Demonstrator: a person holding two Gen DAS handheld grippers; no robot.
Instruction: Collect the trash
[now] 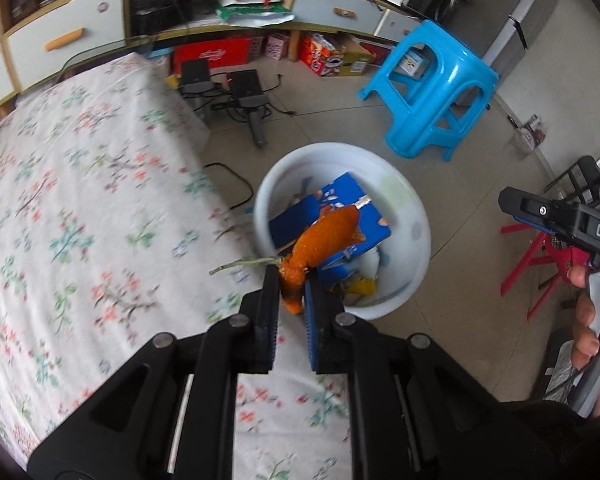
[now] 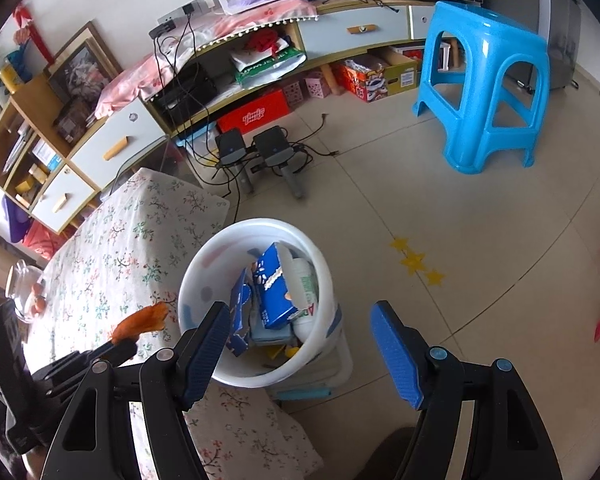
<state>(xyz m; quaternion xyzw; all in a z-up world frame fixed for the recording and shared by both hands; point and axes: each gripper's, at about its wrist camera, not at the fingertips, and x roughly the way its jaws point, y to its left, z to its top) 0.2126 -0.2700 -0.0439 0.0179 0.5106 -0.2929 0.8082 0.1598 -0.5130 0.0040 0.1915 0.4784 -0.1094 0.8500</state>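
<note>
The left gripper [image 1: 291, 280] is pinching orange peel [image 1: 324, 240] above the bin [image 1: 416, 236]; it should release well inside the rim. The right gripper [image 2: 300, 344] is gaping empty.

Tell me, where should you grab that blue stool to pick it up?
Probably one of the top side rails of the blue stool, just under the seat. The stool stands upright on the floor, and each side has an open window below the rail, so one finger could slip inside and one stay outside. Come from the near side, where the open right hand-held gripper faces it.
</note>
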